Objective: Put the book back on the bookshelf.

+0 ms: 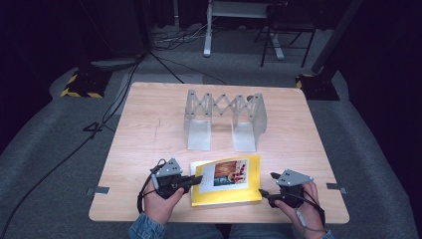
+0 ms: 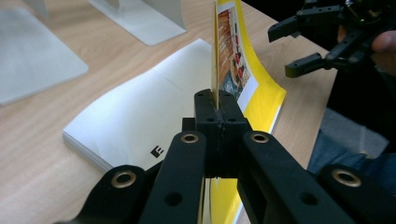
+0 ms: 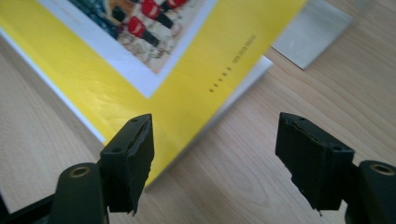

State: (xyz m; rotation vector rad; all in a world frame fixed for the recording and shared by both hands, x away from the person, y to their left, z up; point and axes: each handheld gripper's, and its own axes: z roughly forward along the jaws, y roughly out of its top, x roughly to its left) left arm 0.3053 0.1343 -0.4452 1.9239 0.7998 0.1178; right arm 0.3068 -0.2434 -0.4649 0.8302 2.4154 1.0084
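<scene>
One cover [image 2: 232, 56] (yellow), gripper-pinched

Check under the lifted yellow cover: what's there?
The left gripper pinches the yellow cover and holds it up. Under it is a white first page with a small black mark. The pages beneath are hidden.

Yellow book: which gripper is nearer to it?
Left. The left gripper is shut on the yellow book's cover; the right gripper is open beside its corner, not touching.

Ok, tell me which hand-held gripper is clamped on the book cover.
The left hand-held gripper: jaws shut on the yellow cover. The right hand-held gripper stands open.
</scene>
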